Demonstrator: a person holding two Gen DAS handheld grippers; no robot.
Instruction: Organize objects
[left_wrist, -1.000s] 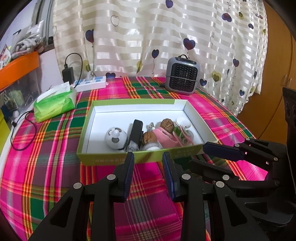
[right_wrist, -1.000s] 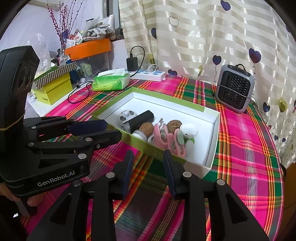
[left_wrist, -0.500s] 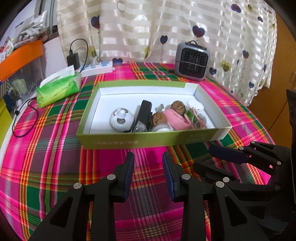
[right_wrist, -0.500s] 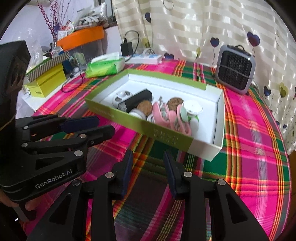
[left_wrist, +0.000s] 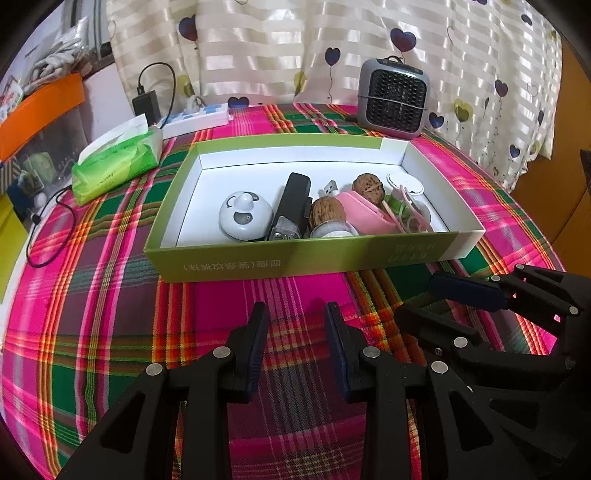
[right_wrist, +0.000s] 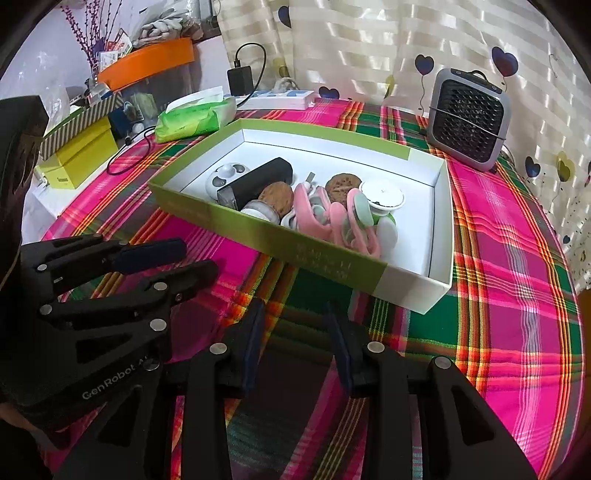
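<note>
A green box with a white inside (left_wrist: 295, 256) (right_wrist: 273, 238) sits on the plaid tablecloth. It holds a white round toy (left_wrist: 243, 216) (right_wrist: 225, 177), a black rectangular device (left_wrist: 293, 201) (right_wrist: 258, 181), two walnuts (left_wrist: 327, 212) (left_wrist: 368, 187), a pink piece (left_wrist: 364, 218) (right_wrist: 306, 214), a white round lid (left_wrist: 405, 183) (right_wrist: 382, 194) and a small USB plug (left_wrist: 330, 187). My left gripper (left_wrist: 295, 317) (right_wrist: 177, 258) is open and empty, in front of the box. My right gripper (right_wrist: 293, 315) (left_wrist: 424, 301) is open and empty, beside the left one.
A grey mini heater (left_wrist: 393, 98) (right_wrist: 467, 118) stands behind the box. A green tissue pack (left_wrist: 116, 162) (right_wrist: 194, 118), a white power strip (left_wrist: 195, 116) with a black charger (left_wrist: 146, 103), a black cable (left_wrist: 48, 236) and a yellow box (right_wrist: 79, 155) lie at the left. A curtain hangs behind.
Both grippers have pulled back from the box and risen, so more tablecloth shows in front of it. Both stay open and empty. The box contents have not moved.
</note>
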